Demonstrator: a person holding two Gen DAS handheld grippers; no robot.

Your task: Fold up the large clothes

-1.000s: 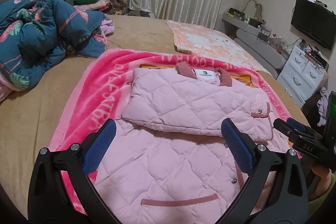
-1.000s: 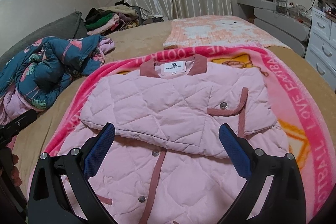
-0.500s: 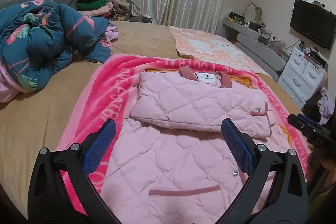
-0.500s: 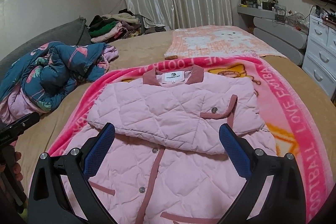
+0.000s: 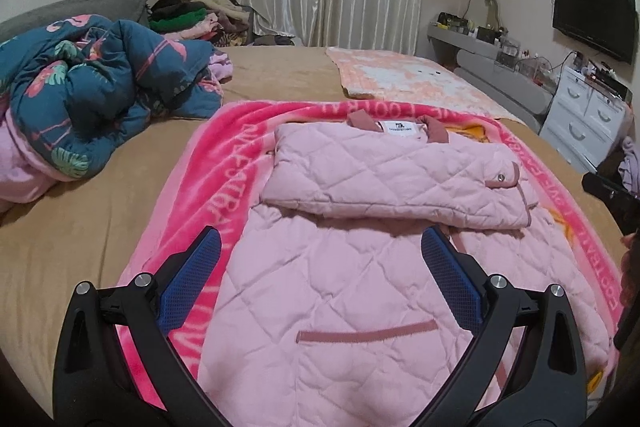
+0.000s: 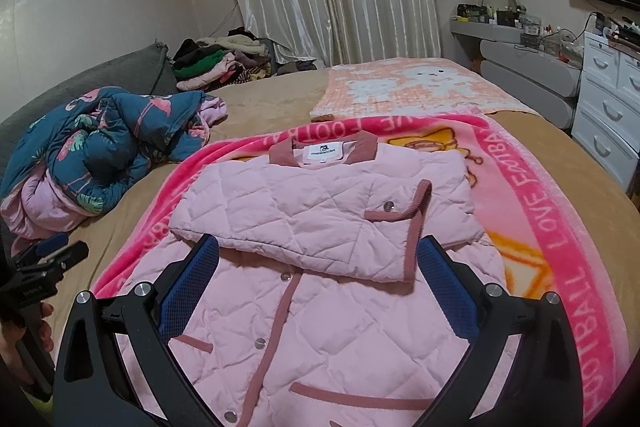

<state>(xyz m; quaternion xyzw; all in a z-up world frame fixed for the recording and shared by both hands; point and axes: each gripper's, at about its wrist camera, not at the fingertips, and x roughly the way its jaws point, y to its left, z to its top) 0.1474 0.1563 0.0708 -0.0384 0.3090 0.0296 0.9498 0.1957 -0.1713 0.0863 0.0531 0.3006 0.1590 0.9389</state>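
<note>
Left wrist view shows the pink quilted jacket lying on the pink football blanket on the bed. Its sleeves are already folded across the chest into one flat band under the collar, so the first folds seem done. The lower body with the pocket line is not yet folded up; this step is probably what is left. The left gripper hangs above the hem with its jaws wide apart and nothing between them. Compared with one second ago, this camera has pulled back and higher, so more of the jacket is visible.

Right wrist view gives the same jacket from the other side, with the button row and the cuff snap on top of the folded band. The right gripper also has its jaws spread wide and holds nothing. It too has drawn back from the cloth. The jacket itself has not changed its shape.
</note>
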